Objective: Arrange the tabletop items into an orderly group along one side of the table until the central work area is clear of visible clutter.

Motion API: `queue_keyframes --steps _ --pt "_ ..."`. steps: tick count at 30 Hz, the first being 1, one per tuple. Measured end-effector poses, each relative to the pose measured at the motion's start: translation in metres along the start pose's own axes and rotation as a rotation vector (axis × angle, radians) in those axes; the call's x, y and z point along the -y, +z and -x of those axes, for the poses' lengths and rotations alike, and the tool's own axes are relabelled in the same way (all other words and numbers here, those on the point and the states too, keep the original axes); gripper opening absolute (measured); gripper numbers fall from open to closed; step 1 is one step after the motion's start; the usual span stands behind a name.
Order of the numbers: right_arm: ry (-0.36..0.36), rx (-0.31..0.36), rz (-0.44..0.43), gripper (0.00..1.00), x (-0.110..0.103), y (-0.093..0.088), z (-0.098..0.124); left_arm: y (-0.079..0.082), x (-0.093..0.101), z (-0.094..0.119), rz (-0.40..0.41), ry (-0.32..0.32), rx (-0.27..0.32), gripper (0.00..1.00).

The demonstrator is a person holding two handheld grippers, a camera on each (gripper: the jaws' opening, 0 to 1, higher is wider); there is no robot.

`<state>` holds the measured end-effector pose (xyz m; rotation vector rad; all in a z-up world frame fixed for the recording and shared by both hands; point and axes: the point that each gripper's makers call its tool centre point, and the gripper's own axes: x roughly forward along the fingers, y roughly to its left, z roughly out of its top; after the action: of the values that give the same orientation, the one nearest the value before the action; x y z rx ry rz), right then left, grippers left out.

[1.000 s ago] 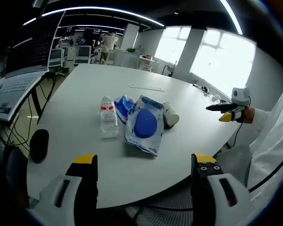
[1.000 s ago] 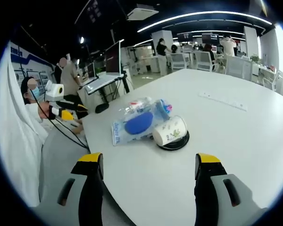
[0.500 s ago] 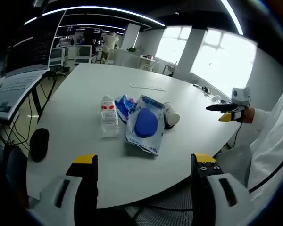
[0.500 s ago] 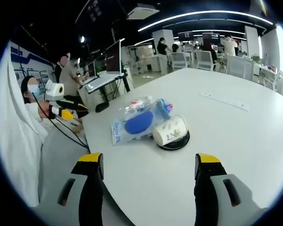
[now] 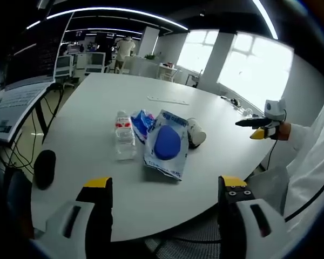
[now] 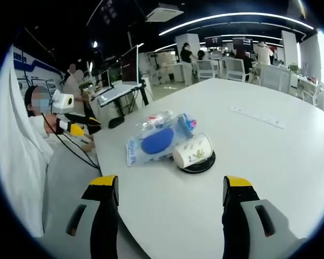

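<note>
A small heap lies mid-table. A clear plastic bottle lies on its side beside a blue snack wrapper. Over them rests a white-and-blue pouch with a blue oval. A paper cup lies tipped against a black round disc. In the right gripper view the pouch and the cup sit ahead of my right gripper, which is open and holds nothing. My left gripper is open too, short of the table's near edge. The other gripper hovers off the table's right side.
The white table stretches far back, with a long white strip lying on it. A black object stands left of the table edge. A laptop on a stand and a person in white are at the left.
</note>
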<state>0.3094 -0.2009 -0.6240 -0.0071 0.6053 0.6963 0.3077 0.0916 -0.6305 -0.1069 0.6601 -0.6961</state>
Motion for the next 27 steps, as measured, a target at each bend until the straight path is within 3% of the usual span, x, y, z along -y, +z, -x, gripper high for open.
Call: queue_keyframes --steps 27 --pt "0.023 0.007 0.043 0.75 0.019 0.026 -0.023 0.007 -0.010 -0.016 0.007 -0.003 -0.002 0.81"
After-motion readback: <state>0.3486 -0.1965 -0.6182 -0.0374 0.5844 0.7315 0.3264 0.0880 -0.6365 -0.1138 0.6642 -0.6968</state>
